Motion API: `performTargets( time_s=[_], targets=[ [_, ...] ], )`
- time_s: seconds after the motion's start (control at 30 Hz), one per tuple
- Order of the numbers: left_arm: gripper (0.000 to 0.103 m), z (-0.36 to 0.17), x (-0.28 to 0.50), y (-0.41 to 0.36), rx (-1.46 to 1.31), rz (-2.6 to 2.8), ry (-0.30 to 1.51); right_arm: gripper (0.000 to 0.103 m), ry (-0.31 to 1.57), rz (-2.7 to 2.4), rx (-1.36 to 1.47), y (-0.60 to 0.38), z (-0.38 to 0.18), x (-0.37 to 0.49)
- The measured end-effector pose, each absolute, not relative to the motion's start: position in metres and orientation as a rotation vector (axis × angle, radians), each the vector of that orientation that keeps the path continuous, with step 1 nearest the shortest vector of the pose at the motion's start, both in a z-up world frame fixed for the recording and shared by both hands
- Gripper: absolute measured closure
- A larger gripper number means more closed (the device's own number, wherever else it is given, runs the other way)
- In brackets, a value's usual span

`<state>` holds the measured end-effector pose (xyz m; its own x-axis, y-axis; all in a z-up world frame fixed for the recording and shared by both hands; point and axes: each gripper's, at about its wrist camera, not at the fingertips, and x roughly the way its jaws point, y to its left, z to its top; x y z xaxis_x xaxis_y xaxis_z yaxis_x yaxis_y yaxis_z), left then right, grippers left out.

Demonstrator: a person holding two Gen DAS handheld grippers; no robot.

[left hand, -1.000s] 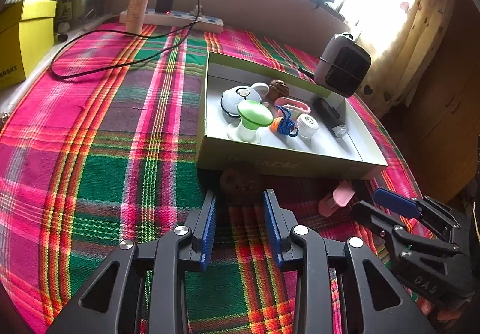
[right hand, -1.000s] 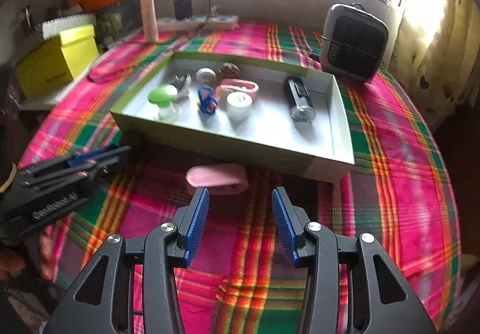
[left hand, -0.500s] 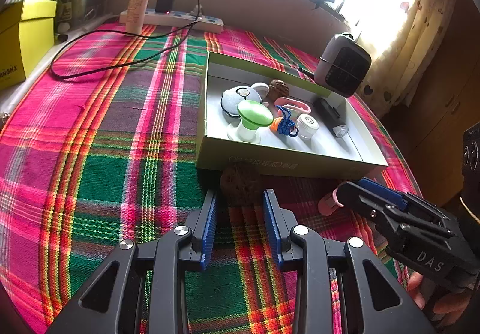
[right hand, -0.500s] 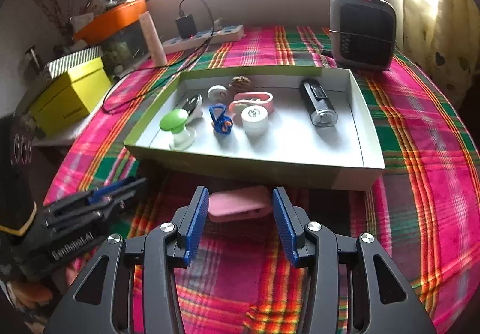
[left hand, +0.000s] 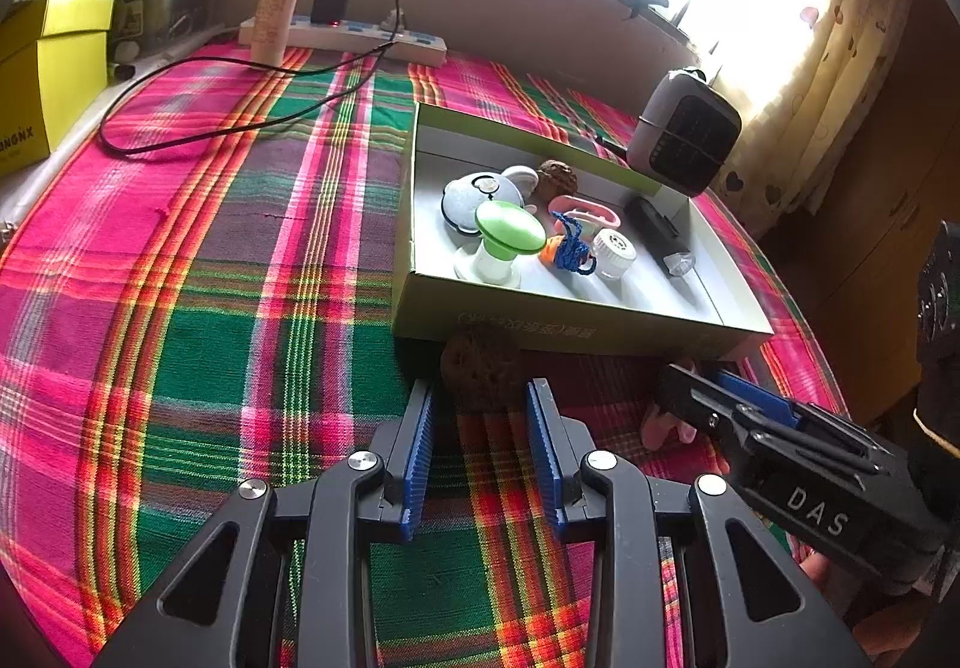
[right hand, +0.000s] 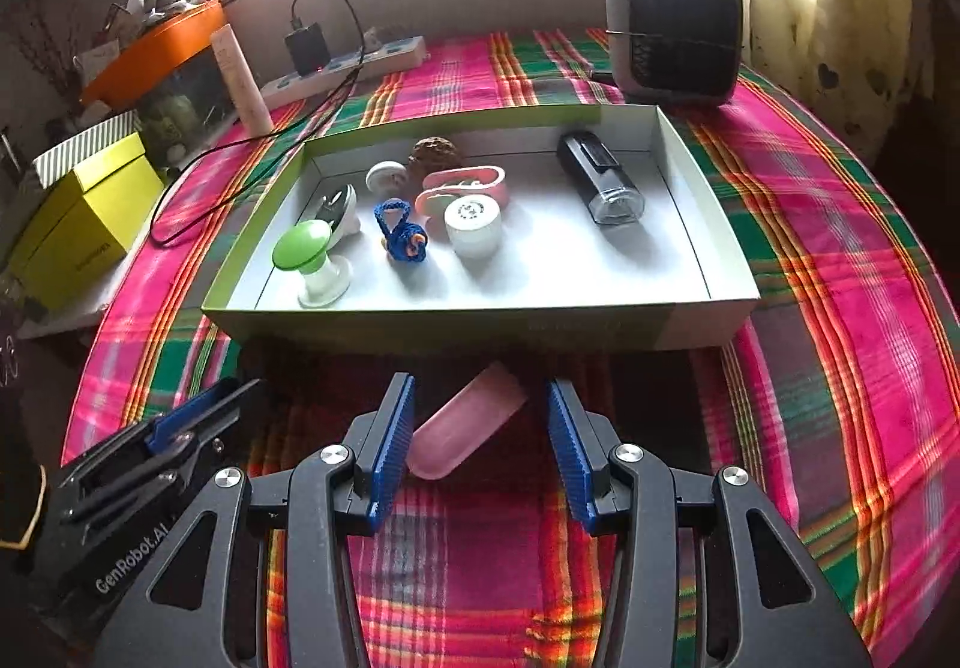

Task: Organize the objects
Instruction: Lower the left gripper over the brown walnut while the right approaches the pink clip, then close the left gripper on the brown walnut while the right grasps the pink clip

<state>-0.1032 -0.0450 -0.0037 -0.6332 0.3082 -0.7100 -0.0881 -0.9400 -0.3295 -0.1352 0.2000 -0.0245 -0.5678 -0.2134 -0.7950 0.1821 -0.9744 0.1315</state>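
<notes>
Two things lie outside the green-edged box (right hand: 708,320): a brown walnut-like ball (left hand: 480,368) at lower centre of the left wrist view, and a pink oblong case (right hand: 468,419) at lower centre of the right wrist view. Both sit on the plaid surface (left hand: 198,308) just beside the box's near wall.

The left gripper (left hand: 480,452) is spread apart, with the ball just ahead of its tips and not yet between them. The right gripper (right hand: 480,446) is also apart; the case lies slanted between its fingers, one end close to the left pad (right hand: 393,446), perhaps touching it.

Risks, as I judge them: closing on the slanted case could pinch a corner, so that it pivots or squirts out toward the box wall. The round ball may roll against the wall, or away sideways, if one pad meets it first. The grippers work near each other, so they could collide on the way up.

Shadow along the wall darkens both things. The ball's texture is hard to read, its contact with the wall is unclear, and in the left wrist view the case is mostly hidden behind the right gripper.
</notes>
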Motion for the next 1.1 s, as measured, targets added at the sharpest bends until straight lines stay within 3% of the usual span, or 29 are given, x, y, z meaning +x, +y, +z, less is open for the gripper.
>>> performTargets(
  time_s=[0.37,0.7,0.83,1.1],
  targets=[
    [0.074,-0.003,-0.104,-0.047,-1.216,2.625,-0.389,0.058,0.122,-2.597,1.297,0.205,-0.021,-0.124],
    [0.074,-0.003,-0.104,-0.044,-1.220,2.625,-0.378,0.058,0.052,-2.536,1.294,0.202,-0.032,-0.126],
    [0.074,-0.003,-0.104,-0.043,-1.220,2.624,-0.377,0.068,0.036,-2.533,1.275,0.203,-0.032,-0.126],
    [0.074,-0.004,-0.103,-0.040,-1.225,2.635,-0.346,0.075,0.063,-2.523,1.240,0.199,-0.034,-0.126]
  ],
)
